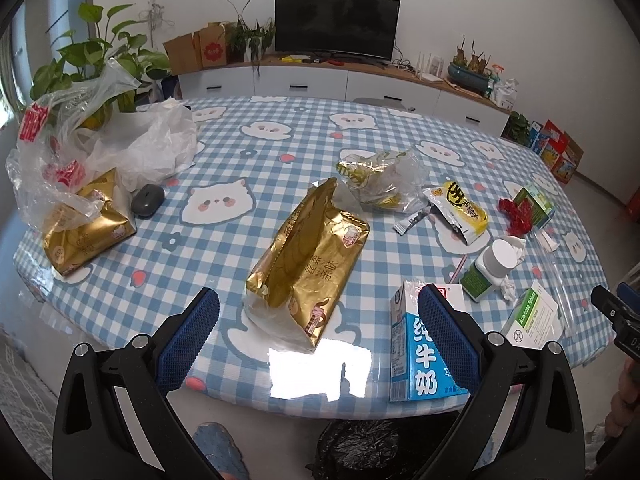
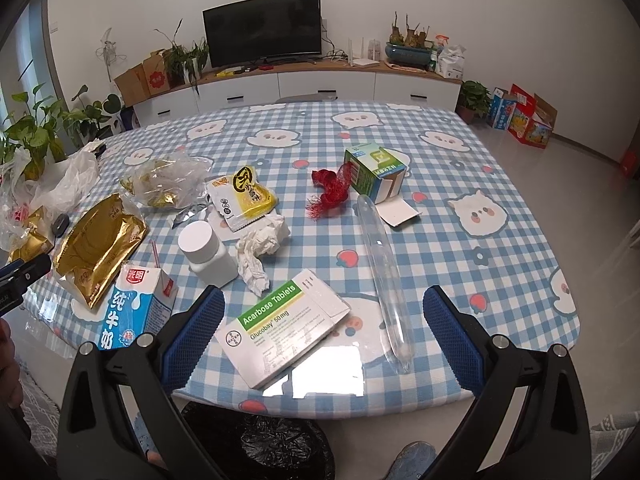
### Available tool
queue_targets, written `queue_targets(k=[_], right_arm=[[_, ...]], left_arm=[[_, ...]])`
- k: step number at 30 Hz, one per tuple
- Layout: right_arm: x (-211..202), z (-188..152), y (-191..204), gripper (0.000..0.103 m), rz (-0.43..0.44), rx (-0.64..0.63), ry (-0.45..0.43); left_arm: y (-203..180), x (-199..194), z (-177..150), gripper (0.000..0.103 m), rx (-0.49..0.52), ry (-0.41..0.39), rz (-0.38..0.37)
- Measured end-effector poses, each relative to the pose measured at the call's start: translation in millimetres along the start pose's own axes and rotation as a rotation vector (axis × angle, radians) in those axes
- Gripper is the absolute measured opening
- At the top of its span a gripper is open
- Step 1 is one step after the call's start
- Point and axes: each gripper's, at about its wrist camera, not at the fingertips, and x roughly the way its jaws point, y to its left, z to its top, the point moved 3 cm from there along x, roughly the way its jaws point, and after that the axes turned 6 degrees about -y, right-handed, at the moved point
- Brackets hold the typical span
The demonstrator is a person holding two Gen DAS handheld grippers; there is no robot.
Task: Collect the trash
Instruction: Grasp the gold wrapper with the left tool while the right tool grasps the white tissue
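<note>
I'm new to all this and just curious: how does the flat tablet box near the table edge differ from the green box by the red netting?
The Acarbose tablet box lies flat, long and thin; the green box is shorter and more cube-like. The tablet box is mostly white with a green stripe, while the green box is mainly green. The green box has a flap hanging open. Both are cardboard medicine cartons resting on the checked tablecloth.

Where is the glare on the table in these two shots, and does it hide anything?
Left wrist view: a white glare patch sits on the table's near edge, in front of the gold packet, hiding only tablecloth. Right wrist view: similar glare washes out the near corner of the Acarbose box.
</note>
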Motion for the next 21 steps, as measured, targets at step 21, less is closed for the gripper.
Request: queue_targets(k=[21], right_arm=[[79, 30, 28, 0.085, 0.022, -0.053, 0.085]], left_arm=[[11, 74, 36, 0.093, 0.031, 0.078, 0.030]])
